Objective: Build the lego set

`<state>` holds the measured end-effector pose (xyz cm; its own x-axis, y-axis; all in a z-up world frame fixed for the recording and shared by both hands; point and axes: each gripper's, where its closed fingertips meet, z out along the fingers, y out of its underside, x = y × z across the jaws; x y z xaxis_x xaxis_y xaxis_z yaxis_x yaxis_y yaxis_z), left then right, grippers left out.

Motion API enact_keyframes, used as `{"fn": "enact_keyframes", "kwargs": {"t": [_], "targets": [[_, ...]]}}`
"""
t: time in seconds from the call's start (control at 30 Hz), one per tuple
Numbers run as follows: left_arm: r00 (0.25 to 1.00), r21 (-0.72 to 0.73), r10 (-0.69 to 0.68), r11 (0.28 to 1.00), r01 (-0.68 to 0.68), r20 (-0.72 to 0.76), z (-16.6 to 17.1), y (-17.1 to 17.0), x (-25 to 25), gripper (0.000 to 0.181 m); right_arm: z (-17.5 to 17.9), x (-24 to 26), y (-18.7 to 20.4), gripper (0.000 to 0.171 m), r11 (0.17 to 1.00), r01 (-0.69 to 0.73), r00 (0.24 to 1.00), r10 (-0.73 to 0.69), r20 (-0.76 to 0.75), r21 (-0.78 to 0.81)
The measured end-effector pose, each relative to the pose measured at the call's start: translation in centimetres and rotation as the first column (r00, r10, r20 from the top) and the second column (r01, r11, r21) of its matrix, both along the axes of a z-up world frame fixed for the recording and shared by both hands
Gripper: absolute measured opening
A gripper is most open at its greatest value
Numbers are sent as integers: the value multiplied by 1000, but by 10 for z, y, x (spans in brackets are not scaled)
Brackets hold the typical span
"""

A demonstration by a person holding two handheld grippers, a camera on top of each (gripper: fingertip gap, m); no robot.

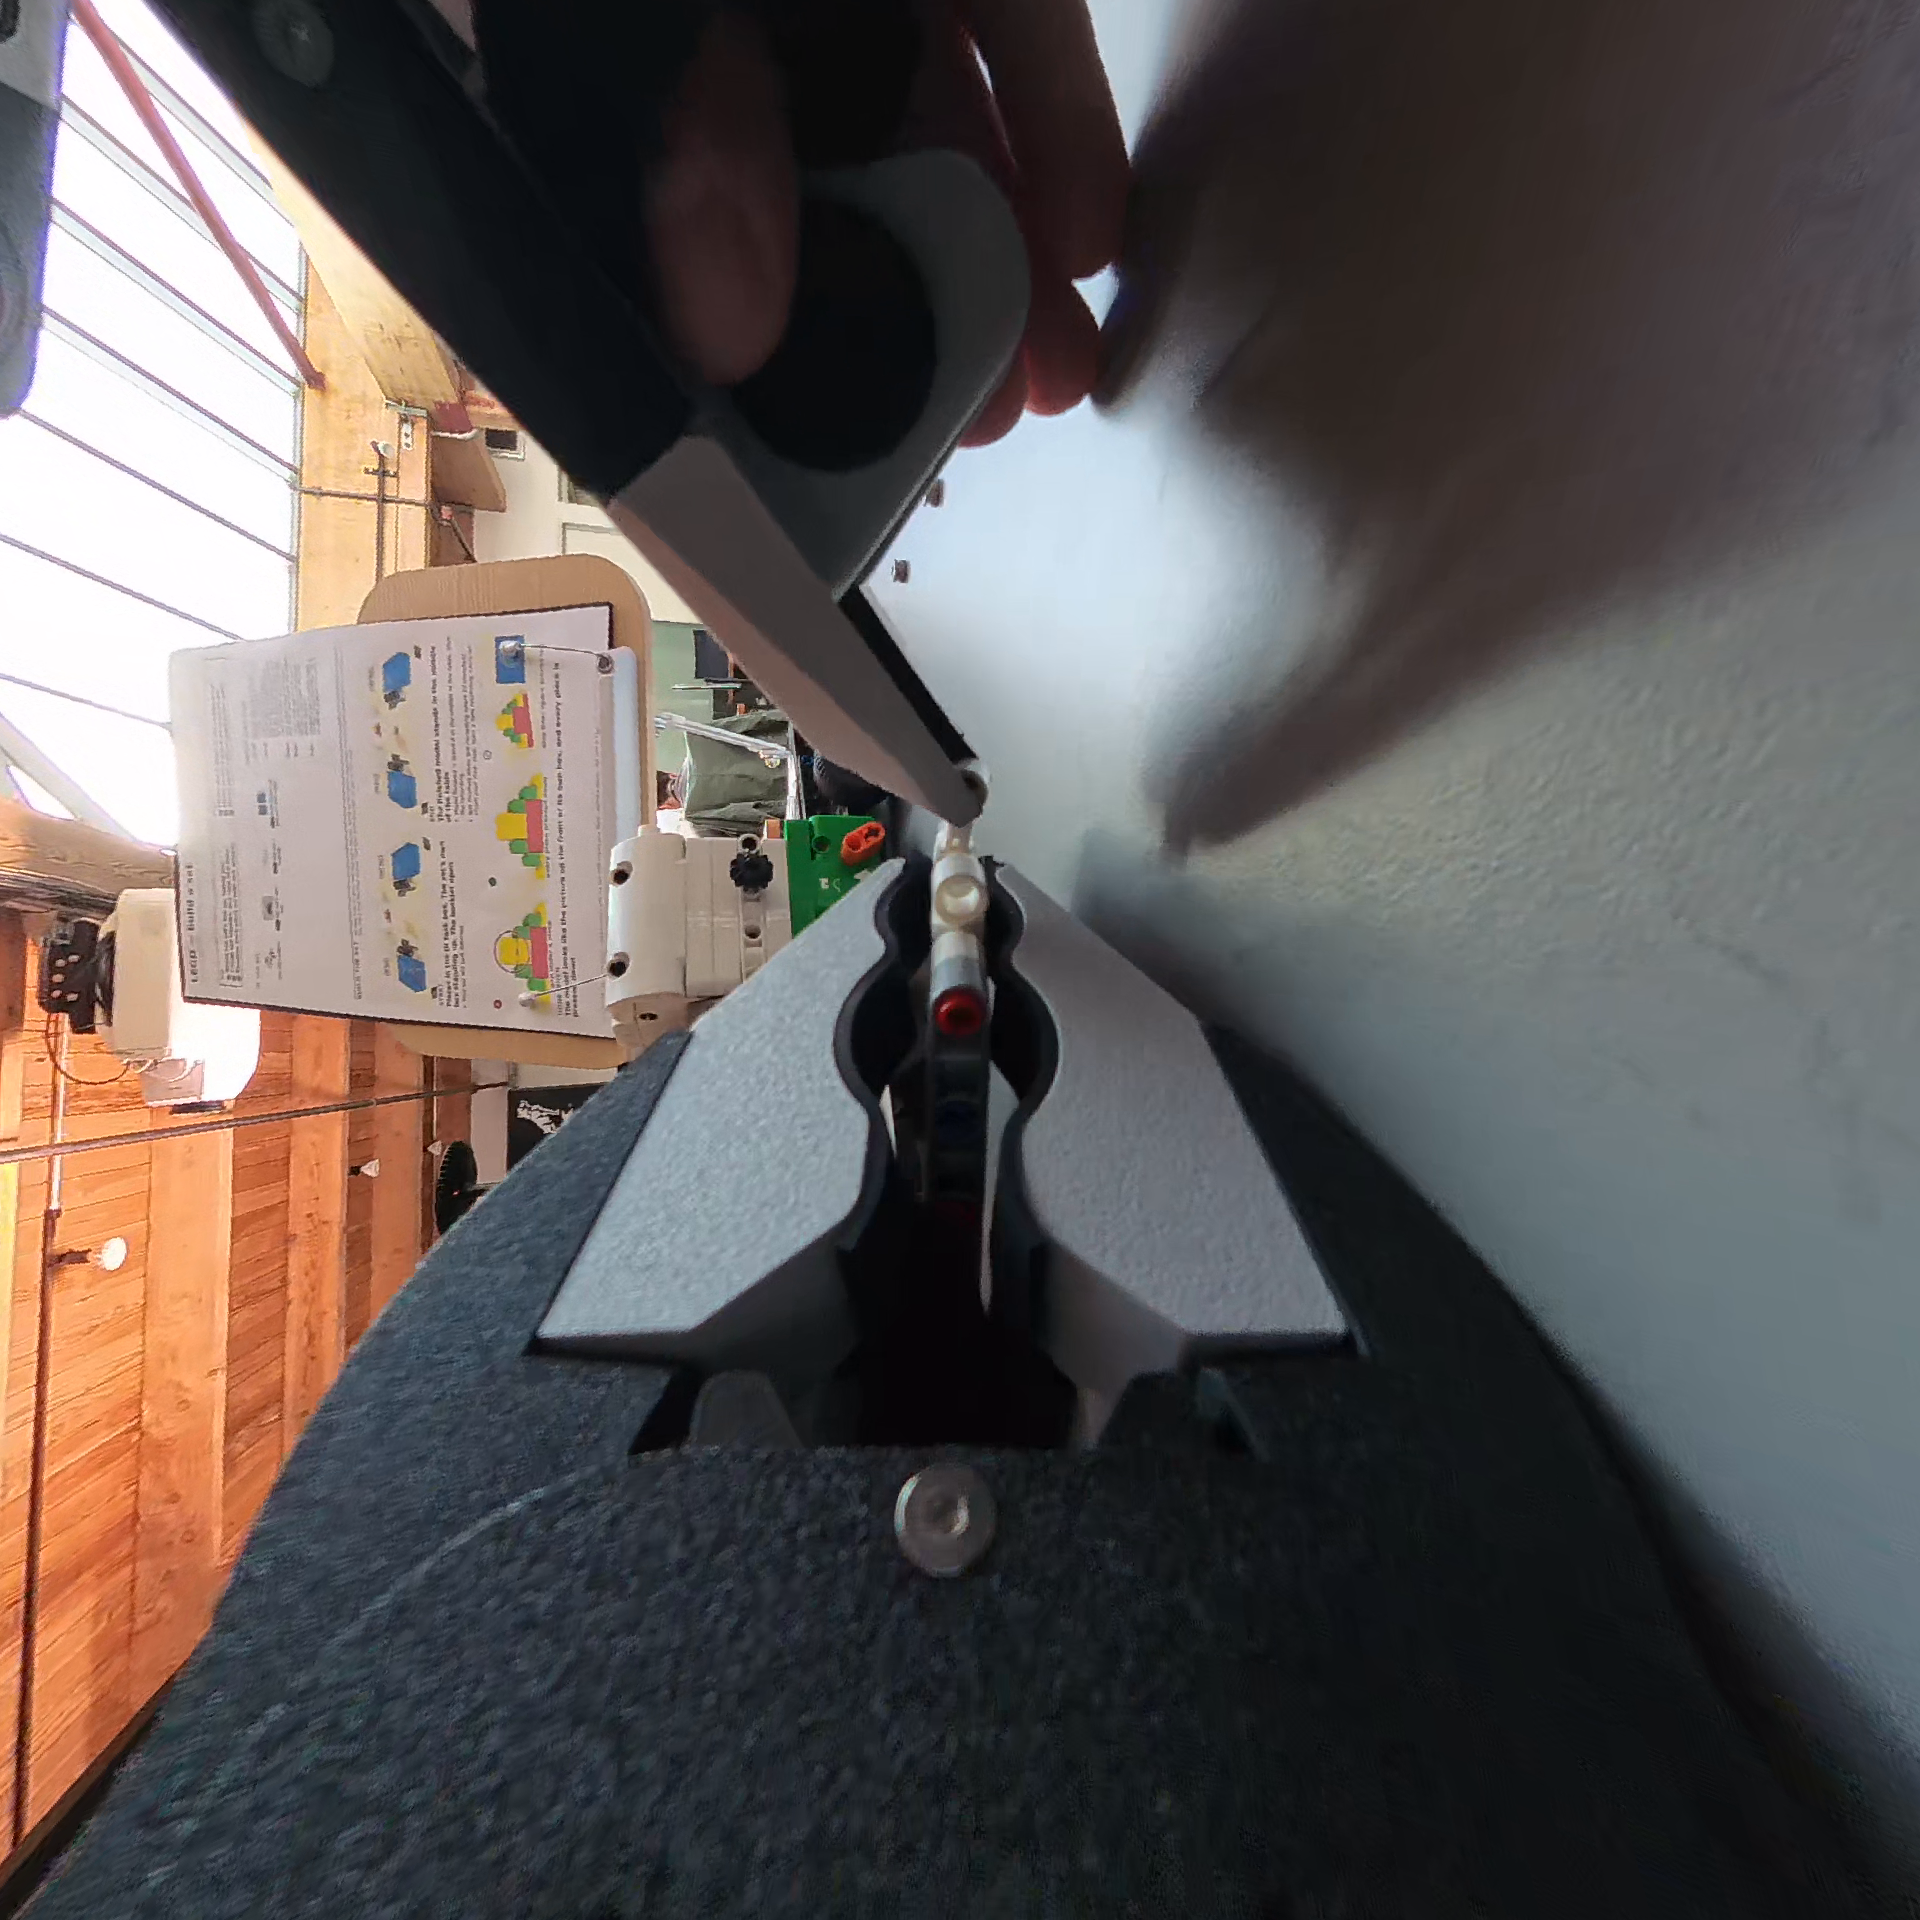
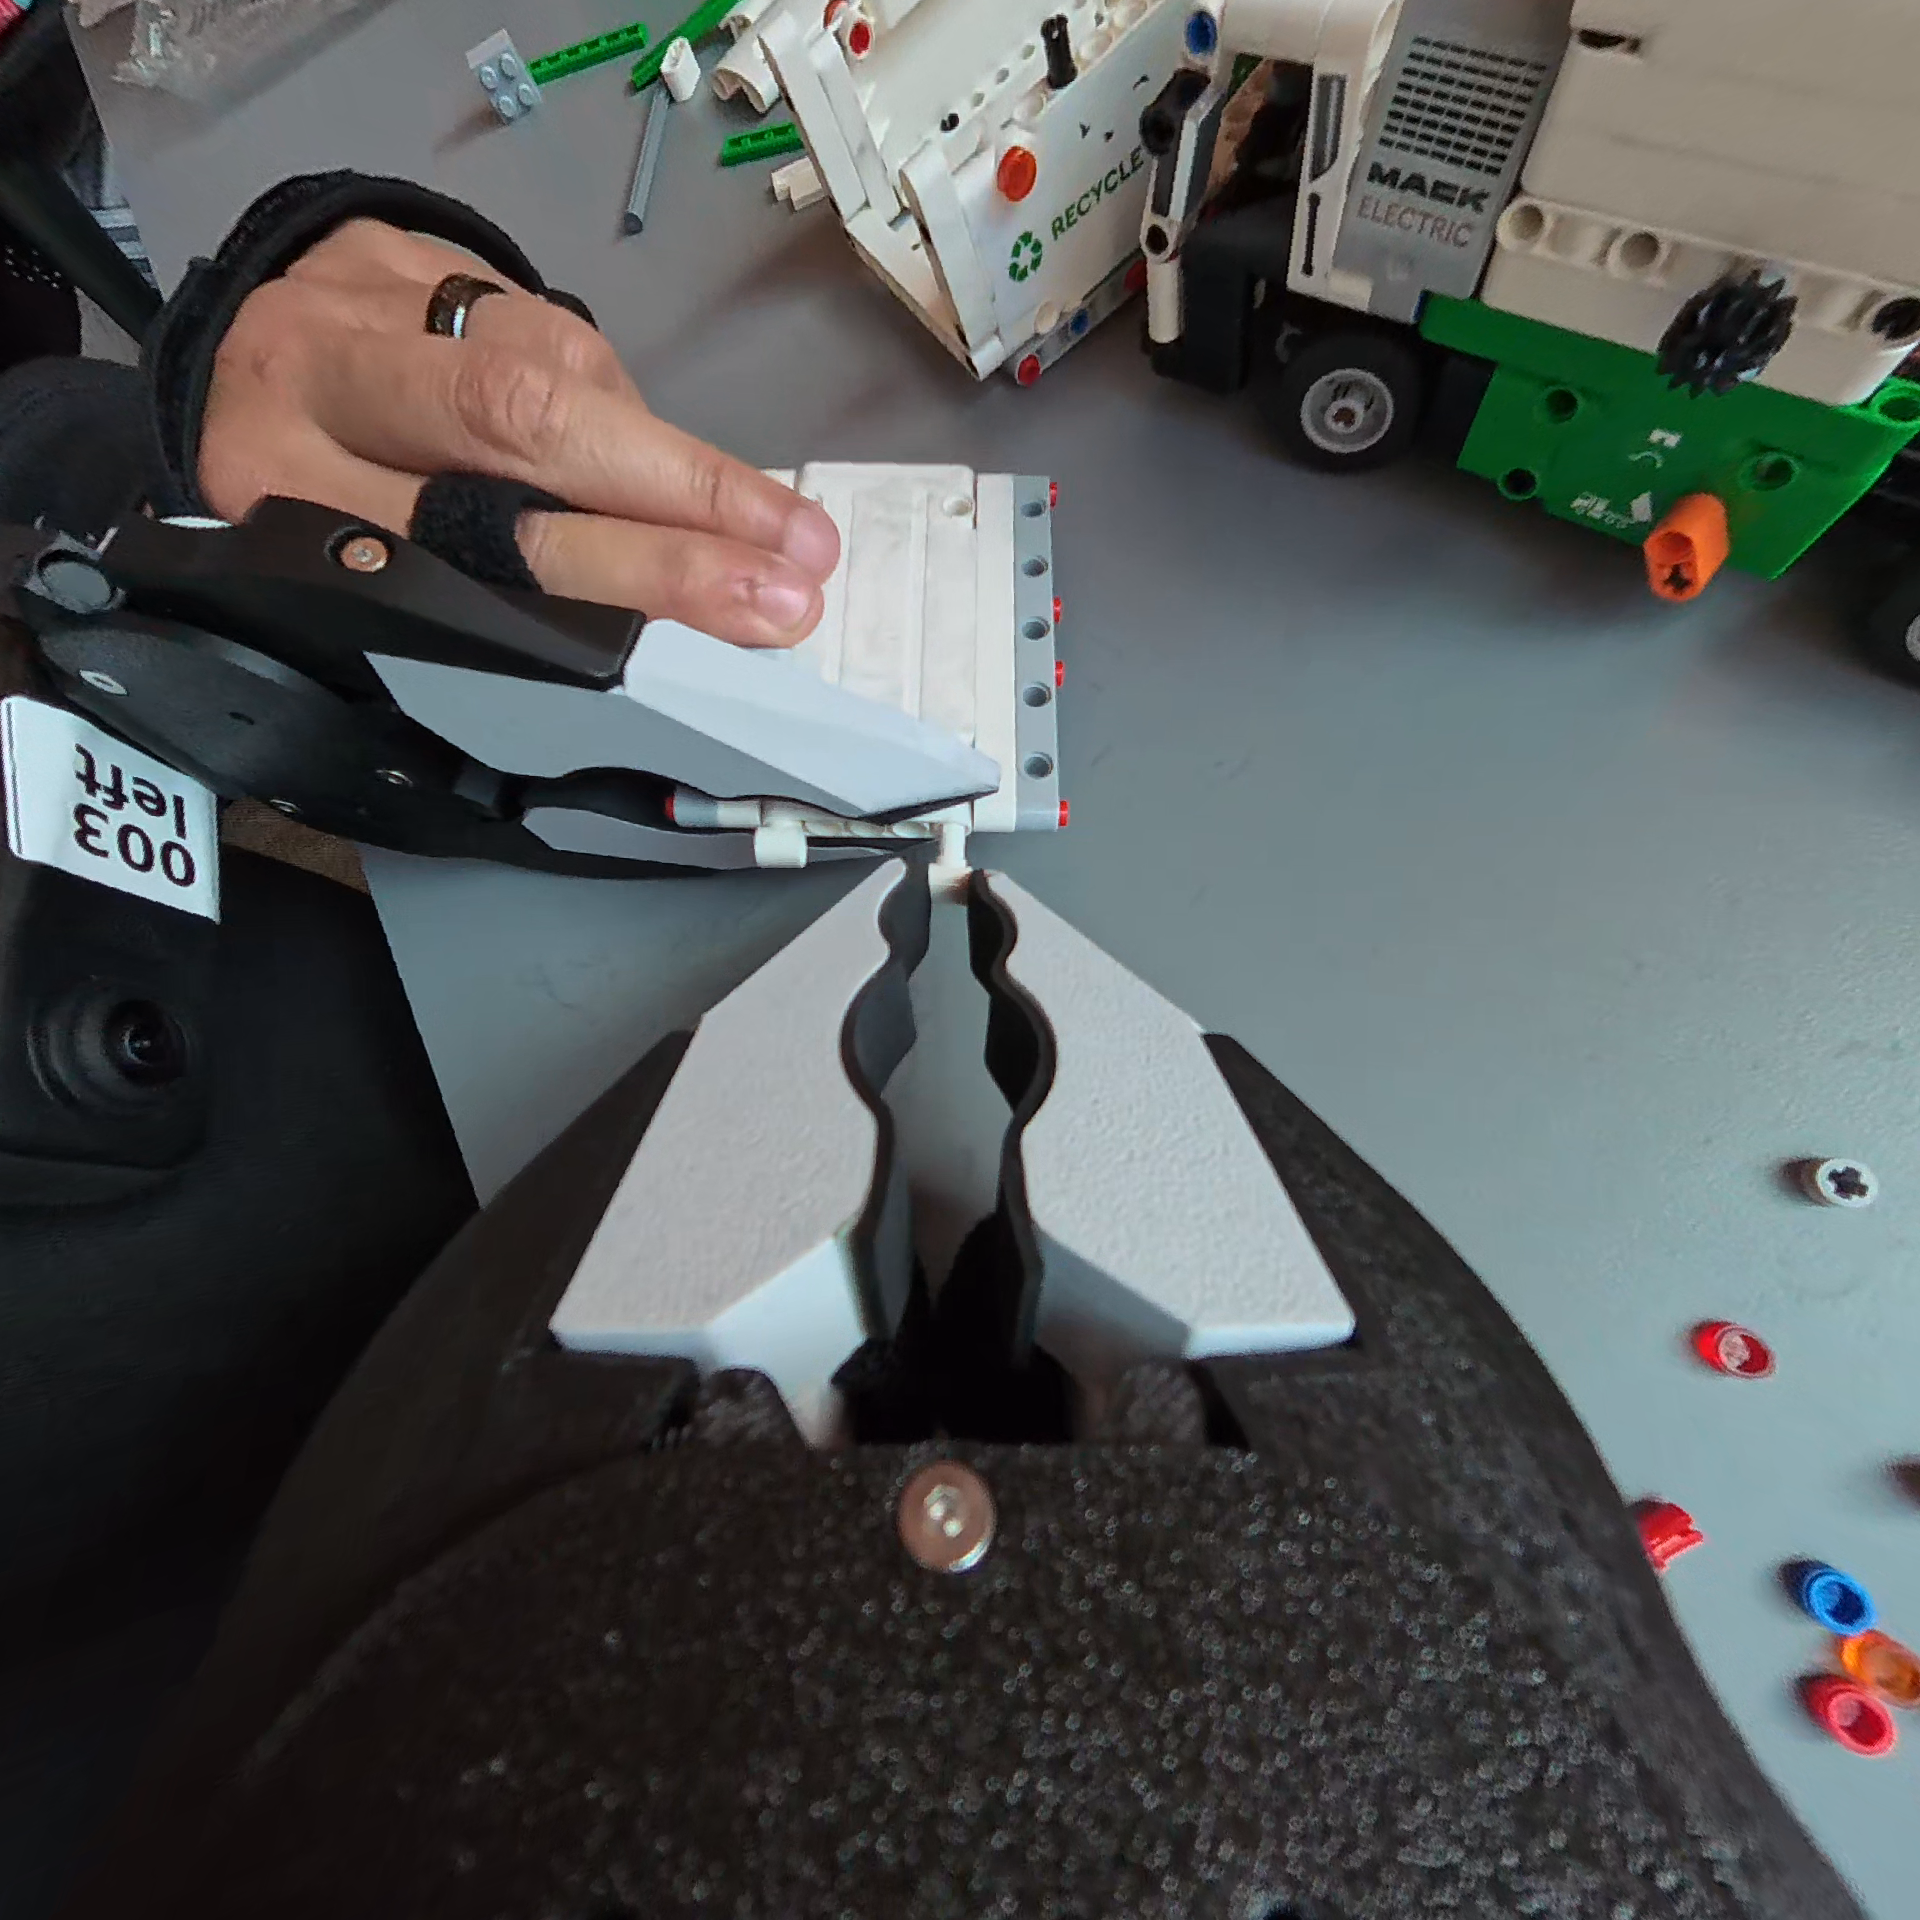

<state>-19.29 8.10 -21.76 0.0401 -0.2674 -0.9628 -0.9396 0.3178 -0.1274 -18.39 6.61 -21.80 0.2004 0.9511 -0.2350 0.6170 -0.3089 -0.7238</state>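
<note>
My left gripper (image 1: 951,873) is shut on a flat white lego panel (image 1: 956,977), seen edge-on, with a grey beam and red pins. In the right wrist view the panel (image 2: 914,623) lies level above the grey table, and the left gripper (image 2: 935,816) clamps its near edge from the left. A person's fingers (image 2: 727,551) rest on top of the panel. My right gripper (image 2: 948,883) is shut on a small white pin (image 2: 951,860) at the panel's near corner. It also shows in the left wrist view (image 1: 971,795), touching the panel's tip.
A white and green lego truck (image 2: 1558,260) stands at the back right, with a loose white body section (image 2: 977,187) beside it. Green beams and a grey plate (image 2: 582,52) lie at the back. Small red, blue and orange pins (image 2: 1829,1600) lie at the right. An instruction sheet (image 1: 395,821) stands behind. Only a small space, under 4 cm, lies between the two pairs of fingers. From either gripper's tips it is about 35 centimeters to the grey plate (image 2: 582,52).
</note>
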Motion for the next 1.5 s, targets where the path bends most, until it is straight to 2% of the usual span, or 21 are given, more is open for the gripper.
{"fn": "enact_keyframes", "kwargs": {"t": [0.1,0.37,0.6,0.87,1.1,1.4,1.5], "targets": [[999,25,4,1000,-3,-39,1,1,0,5,-1,0,0,5,1000,3,1000,-3,19,0],[993,85,4,996,6,-118,5,2,1,5,2,2,3,5,983,-34,998,25,51,182],[991,67,-1,998,10,-131,3,2,2,5,1,2,3,5,991,-24,1000,22,19,135],[966,11,-70,997,75,-250,-6,3,7,5,-3,5,3,5,999,-30,998,29,62,18],[998,-68,-24,997,20,-60,-8,3,12,5,-6,4,5,5,996,4,999,-8,44,94],[985,-135,14,991,9,170,11,5,13,6,17,3,8,6,991,87,986,-71,-151,103],[979,-133,17,991,10,202,17,5,14,5,22,4,7,6,986,100,974,-70,-216,133]]}}
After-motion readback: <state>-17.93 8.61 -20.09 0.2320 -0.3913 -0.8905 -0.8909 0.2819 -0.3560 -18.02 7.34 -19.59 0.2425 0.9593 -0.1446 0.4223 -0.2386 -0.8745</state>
